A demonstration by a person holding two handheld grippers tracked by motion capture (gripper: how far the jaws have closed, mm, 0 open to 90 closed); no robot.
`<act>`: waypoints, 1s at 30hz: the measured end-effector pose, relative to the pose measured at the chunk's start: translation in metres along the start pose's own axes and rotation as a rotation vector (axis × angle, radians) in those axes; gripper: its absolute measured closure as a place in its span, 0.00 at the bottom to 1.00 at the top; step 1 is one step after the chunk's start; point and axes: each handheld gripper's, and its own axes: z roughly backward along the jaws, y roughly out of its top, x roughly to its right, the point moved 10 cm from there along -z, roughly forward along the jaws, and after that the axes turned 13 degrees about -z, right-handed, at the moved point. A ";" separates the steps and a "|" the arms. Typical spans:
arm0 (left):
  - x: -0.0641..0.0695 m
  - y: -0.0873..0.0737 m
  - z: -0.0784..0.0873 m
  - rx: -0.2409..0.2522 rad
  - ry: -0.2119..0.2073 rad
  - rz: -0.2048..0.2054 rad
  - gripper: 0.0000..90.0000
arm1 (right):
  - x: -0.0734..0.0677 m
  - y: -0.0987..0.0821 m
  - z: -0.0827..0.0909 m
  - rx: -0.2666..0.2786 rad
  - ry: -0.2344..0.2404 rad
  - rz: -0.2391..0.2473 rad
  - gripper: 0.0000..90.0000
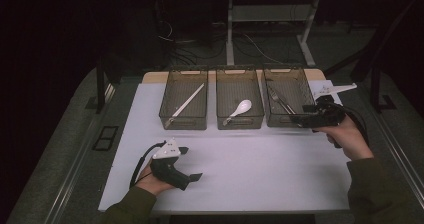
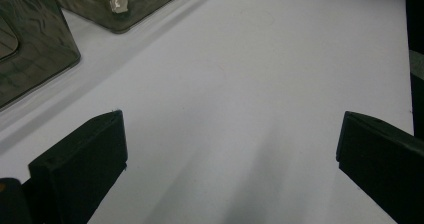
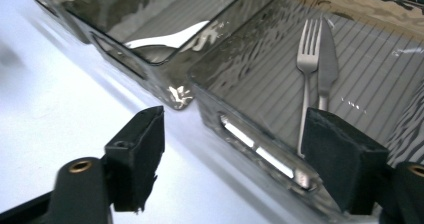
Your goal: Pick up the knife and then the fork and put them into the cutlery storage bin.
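Silver fork (image 3: pixel 306 69) beside knife (image 3: pixel 327 59)

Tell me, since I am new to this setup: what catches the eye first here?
Three smoky see-through plastic bins stand in a row at the white table's far side. The middle one holds a white spoon, the right one a steel fork beside a knife. The right gripper hovers open at that bin's near wall.

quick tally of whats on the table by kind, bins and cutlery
bins: 3
forks: 1
knives: 1
white spoons: 1
long pale utensils in the left bin: 1
total: 7
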 end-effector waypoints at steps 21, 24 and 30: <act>0.000 0.001 0.002 0.009 -0.002 -0.001 0.00 | -0.046 -0.062 0.003 0.107 0.041 0.084 0.16; 0.000 0.002 0.002 0.011 -0.002 -0.001 0.00 | -0.050 -0.072 0.004 0.130 0.052 0.084 0.16; 0.001 0.002 0.002 0.012 -0.001 -0.005 0.00 | -0.051 -0.092 0.006 0.129 0.069 0.080 0.16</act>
